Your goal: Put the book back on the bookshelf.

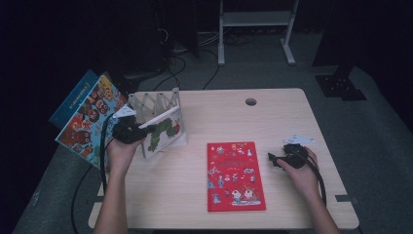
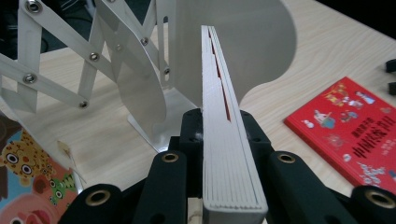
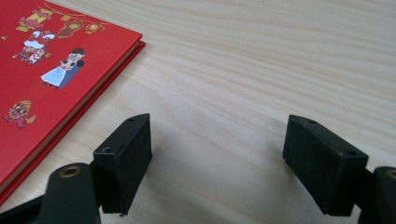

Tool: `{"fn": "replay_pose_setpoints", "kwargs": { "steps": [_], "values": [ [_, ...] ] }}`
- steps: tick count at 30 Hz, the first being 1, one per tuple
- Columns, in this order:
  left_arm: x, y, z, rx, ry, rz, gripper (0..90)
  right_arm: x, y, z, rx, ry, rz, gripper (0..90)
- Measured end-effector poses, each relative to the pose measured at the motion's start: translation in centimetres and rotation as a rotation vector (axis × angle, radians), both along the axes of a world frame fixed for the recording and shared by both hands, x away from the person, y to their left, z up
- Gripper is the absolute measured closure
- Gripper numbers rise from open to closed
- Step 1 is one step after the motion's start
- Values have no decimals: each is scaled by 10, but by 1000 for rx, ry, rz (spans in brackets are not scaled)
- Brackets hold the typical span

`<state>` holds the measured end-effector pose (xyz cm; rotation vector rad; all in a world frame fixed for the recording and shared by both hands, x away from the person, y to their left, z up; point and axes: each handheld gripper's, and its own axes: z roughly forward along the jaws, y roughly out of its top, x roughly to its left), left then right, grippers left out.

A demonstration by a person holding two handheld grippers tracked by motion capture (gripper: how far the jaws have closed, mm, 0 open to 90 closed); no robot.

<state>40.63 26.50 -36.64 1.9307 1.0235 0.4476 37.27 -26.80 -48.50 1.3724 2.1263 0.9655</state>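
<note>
A: Where is the left tool (image 1: 146,129)?

B: At the desk's (image 1: 287,117) left side, by the white accordion book rack (image 1: 155,101). Its jaws are clamped on a white picture book (image 1: 165,130) with a green caterpillar on the cover. In the left gripper view the book's page edge (image 2: 229,154) runs straight up between the two black jaws, pinched on both sides.

A: Is that book in the rack?

B: It stands upright and a little tilted, right against the rack's front. In the left gripper view its far end lies between the rack's curved white dividers (image 2: 140,93); whether it rests on the base, I cannot tell.

A: And the right tool (image 1: 271,159)?

B: Low over the desk on the right, held in the person's right hand (image 1: 301,171). Its jaws stand wide apart with nothing between them but bare wood (image 3: 219,140).

A: What lies near it?

B: A red picture book (image 1: 235,175) lies flat at the middle of the desk, cover up, just beside the tool's left jaw in the right gripper view (image 3: 46,79). They are not touching.

A: Anything else?

B: Two more picture books, a colourful animal one (image 1: 87,122) and a blue one (image 1: 73,97) behind it, hang past the desk's left edge.
</note>
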Motion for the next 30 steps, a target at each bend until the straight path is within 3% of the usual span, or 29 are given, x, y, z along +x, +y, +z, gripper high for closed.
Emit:
{"fn": "replay_pose_setpoints", "kwargs": {
  "steps": [6,23,30],
  "values": [
    [6,-2,-8,-4,-18,22,754,0,0,0,0,0,0,228],
    [10,-21,-30,95,8,45,741,0,0,0,-1,-2,1,228],
    [7,-17,-36,90,32,35,595,0,0,0,-1,-2,1,228]
  ]
}}
